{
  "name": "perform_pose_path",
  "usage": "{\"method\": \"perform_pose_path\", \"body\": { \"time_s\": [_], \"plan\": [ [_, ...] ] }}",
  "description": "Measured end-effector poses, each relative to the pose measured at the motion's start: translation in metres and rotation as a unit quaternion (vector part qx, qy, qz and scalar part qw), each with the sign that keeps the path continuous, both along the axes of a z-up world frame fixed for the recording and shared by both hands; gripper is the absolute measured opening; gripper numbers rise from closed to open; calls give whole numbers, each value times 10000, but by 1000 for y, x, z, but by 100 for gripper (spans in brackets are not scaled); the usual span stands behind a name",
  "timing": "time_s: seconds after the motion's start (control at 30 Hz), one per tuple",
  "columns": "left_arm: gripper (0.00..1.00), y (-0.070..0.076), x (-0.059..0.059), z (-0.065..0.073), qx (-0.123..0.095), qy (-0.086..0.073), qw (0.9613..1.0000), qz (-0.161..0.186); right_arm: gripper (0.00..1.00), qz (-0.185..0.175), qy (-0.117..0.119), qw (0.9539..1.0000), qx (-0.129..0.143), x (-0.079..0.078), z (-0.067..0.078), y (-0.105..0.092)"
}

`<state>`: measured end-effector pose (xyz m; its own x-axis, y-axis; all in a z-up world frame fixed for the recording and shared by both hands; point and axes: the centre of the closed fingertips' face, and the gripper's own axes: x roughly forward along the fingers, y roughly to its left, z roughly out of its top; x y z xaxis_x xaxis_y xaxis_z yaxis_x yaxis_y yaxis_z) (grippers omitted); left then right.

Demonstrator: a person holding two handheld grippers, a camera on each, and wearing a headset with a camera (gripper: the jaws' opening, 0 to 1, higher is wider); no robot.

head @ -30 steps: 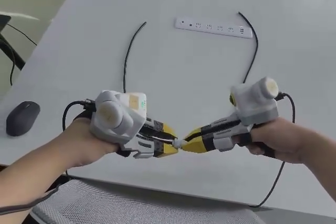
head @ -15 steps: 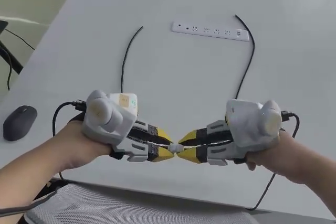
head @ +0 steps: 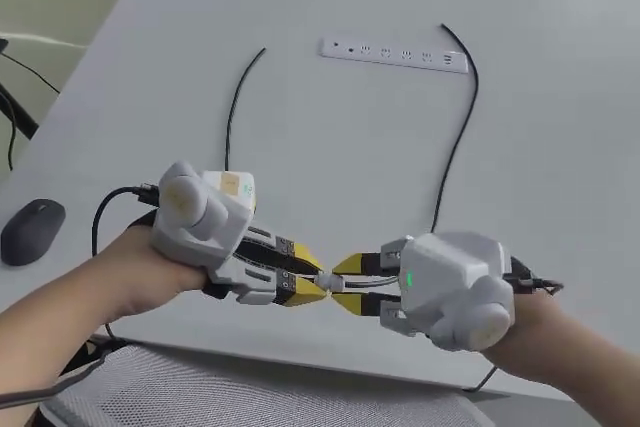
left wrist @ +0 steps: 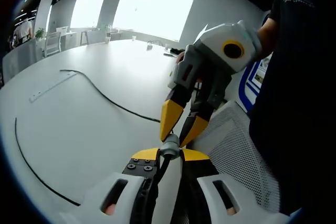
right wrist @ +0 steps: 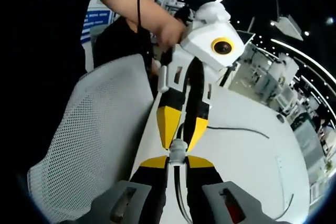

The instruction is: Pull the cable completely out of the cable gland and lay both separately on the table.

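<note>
Left gripper (head: pixel 303 279) is pinching the little white cable gland (head: pixel 323 284), jaws nearly closed on it, hovering just above the near edge of the table (head: pixel 340 147). Right gripper (head: pixel 348 285) is meeting it nose to nose, jaws sitting slightly apart with the thin cable (head: pixel 368 283) running back between them. Honestly can't tell if it's actually gripping. The cable is going into the gland.

Head view looked steeply down onto the counter (head: pixel 340 127). Left gripper view faced the right gripper (left wrist: pixel 176 137) closely, right gripper view the left gripper (right wrist: pixel 179 142); all shared the cable gland (head: pixel 322 285).
</note>
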<state>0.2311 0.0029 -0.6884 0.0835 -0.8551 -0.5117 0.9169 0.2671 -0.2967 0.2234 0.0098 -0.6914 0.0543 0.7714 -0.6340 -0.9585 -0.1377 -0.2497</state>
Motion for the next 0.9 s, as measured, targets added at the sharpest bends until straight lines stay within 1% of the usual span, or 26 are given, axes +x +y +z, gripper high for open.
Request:
{"method": "perform_pose_path", "body": {
  "time_s": [0.1, 0.13, 0.2, 0.23, 0.3, 0.33, 0.4, 0.43, 0.47, 0.5, 0.53, 0.57, 0.6, 0.63, 0.67, 0.7, 0.73, 0.77, 0.8, 0.83, 0.87, 0.9],
  "plan": [
    [15, -2, 0, -1, 39, -61, 10000, -10, 8, -69, 136, 9999, 16, 2, -1, -1],
    [15, -2, 1, 0, 47, -99, 9999, -15, 8, -147, 253, 9996, 44, 3, 0, -2],
    [15, -2, 1, 1, 50, -128, 9999, -16, 8, -404, 604, 9973, 120, 3, 1, -3],
    [15, -3, 2, 2, 52, -193, 9998, 6, 8, -437, 692, 9965, 170, 5, 3, -3],
    [15, -4, 1, 4, 89, -287, 9995, -28, 8, -509, 972, 9937, 233, 6, 3, -5],
    [15, -4, 2, 4, 88, -317, 9995, -24, 9, -597, 1140, 9914, 236, 7, 2, -6],
    [15, -3, 3, 2, 108, -366, 9993, 6, 18, -711, 1509, 9856, 269, 6, 1, -8],
    [15, -3, 3, 2, 124, -372, 9992, 9, 22, -835, 1708, 9814, 274, 10, -1, -11],
    [15, -3, 2, 0, 154, -405, 9991, -3, 23, -854, 1950, 9766, 296, 10, 0, -13],
    [15, -4, 1, -1, 180, -422, 9989, -10, 21, -925, 2432, 9642, 503, 10, 5, -13],
    [15, -4, 0, -1, 212, -469, 9987, -40, 20, -962, 2837, 9518, 651, 9, 9, -12],
    [15, -4, 0, -2, 224, -523, 9984, -70, 20, -1062, 3452, 9291, 801, 11, 15, -13],
    [15, -4, 0, -1, 229, -583, 9980, -87, 20, -1070, 3876, 9113, 890, 10, 19, -13],
    [15, -5, 0, 0, 226, -598, 9979, -83, 21, -1085, 4227, 8942, 1003, 14, 23, -13],
    [15, -6, -1, 1, 207, -622, 9978, -102, 23, -1121, 4361, 8866, 1059, 18, 23, -13],
    [15, -6, -1, 1, 200, -652, 9976, -116, 26, -1220, 4589, 8750, 943, 22, 20, -14],
    [15, -7, 0, 1, 223, -679, 9974, -115, 27, -1193, 4606, 8742, 968, 25, 19, -13],
    [15, -7, 0, 2, 235, -697, 9972, -122, 27, -1120, 4769, 8662, 987, 24, 20, -13],
    [15, -7, 0, 2, 243, -725, 9970, -129, 27, -998, 5138, 8480, 837, 16, 21, -13],
    [15, -7, 1, 3, 248, -739, 9969, -128, 26, -933, 5226, 8438, 782, 15, 20, -13],
    [15, -8, 1, 3, 253, -754, 9967, -129, 24, -879, 5268, 8419, 772, 13, 19, -12],
    [15, -8, 1, 4, 253, -762, 9967, -129, 22, -851, 5320, 8390, 760, 13, 19, -11]
  ]
}}
